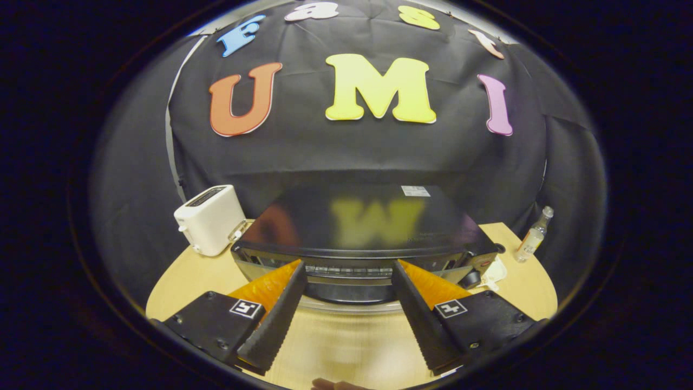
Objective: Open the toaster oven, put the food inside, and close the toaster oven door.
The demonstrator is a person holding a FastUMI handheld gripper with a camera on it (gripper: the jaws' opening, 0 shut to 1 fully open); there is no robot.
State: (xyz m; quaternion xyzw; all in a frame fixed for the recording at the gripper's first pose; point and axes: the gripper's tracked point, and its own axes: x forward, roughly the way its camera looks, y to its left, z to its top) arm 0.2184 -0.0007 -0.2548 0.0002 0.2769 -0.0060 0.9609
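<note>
The black toaster oven (368,222) stands on the round wooden table (346,341), seen from above and in front; its glossy top mirrors the wall. Its front edge with a row of vents, a silver bar and dark door glass (349,292) lies just ahead of and below my fingertips. My gripper (349,265) is open wide, one fingertip at each side of the middle of the oven front, with nothing held between them. I cannot tell whether the door is fully closed. A small pinkish thing (335,385) peeks in at the table's near edge, too little of it visible to identify.
A white pop-up toaster (208,219) sits left of the oven near the table's edge. A small clear bottle (533,235) stands at the right. A white crumpled thing (495,273) lies by the oven's right front corner, beside a dark knob (471,279).
</note>
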